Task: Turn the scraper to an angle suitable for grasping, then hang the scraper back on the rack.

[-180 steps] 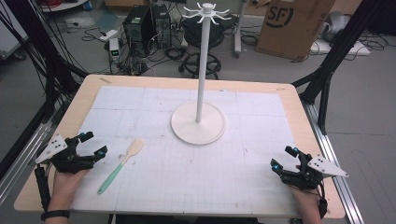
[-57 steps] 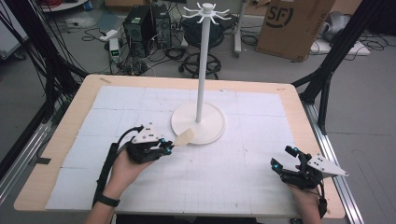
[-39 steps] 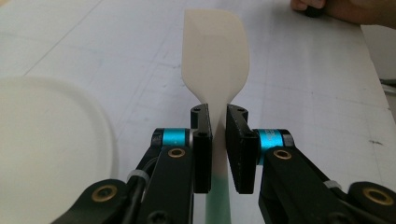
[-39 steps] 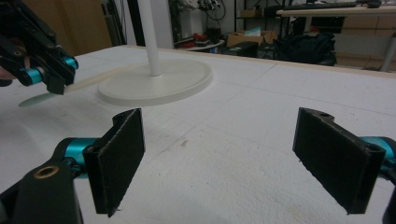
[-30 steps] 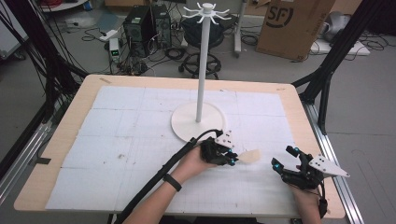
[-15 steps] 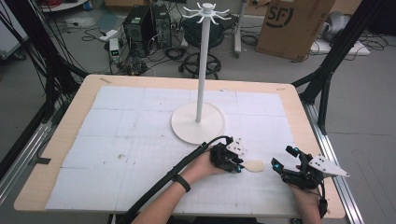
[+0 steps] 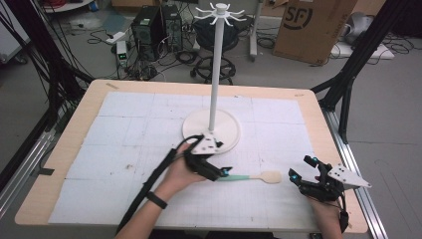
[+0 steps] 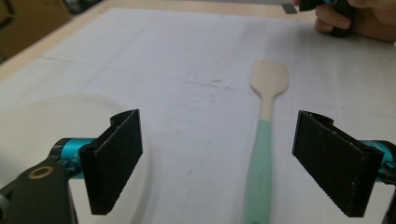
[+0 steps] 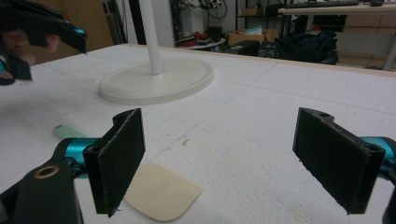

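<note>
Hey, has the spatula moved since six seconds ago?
Yes. The spatula went from the table's left side, left of the stand's round base, to the right side in front of that base, near the right gripper.

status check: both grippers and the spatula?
Left gripper open, spatula flat on mat between jaws. Right gripper open, empty, near blade. Stand behind, clear.
</note>
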The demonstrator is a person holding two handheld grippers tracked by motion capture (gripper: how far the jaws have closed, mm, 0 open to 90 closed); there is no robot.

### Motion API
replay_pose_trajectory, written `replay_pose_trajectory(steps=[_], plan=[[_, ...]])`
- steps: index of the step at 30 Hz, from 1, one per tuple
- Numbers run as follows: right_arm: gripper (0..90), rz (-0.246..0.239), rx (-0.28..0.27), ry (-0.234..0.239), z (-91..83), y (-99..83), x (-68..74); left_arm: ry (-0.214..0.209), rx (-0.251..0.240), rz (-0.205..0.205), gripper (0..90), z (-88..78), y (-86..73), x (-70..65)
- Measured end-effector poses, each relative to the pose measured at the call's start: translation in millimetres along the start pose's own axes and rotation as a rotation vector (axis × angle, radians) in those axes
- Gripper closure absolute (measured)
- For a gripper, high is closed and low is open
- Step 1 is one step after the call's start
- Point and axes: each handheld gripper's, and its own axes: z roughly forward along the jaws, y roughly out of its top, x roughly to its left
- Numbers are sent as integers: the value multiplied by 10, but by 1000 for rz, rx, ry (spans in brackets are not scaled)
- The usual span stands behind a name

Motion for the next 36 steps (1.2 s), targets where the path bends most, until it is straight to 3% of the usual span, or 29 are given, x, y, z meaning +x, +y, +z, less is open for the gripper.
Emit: replay_pose_trajectory(steps=[2,8,11,15,22,23,27,36], plan=[[158,-4,4,-1,-2,-2,4,26,-32,-29,164,-289,-127,86],[158,-7,5,-9,3,0,11,155,-112,-117,115,-1071,-572,317],[159,-7,5,-12,4,0,12,251,-137,-128,91,-1377,-787,363],[159,-5,3,-18,6,0,15,325,-173,-162,89,-1662,-1100,389],[159,11,13,-38,13,5,2,392,-227,-216,102,-1970,-1480,366],[159,15,16,-37,14,5,4,395,-267,-232,103,-2012,-1516,364],[161,10,24,-41,23,7,1,395,-305,-235,114,-2069,-1551,351],[160,12,17,-29,17,6,6,379,-308,-255,123,-2074,-1560,376]])
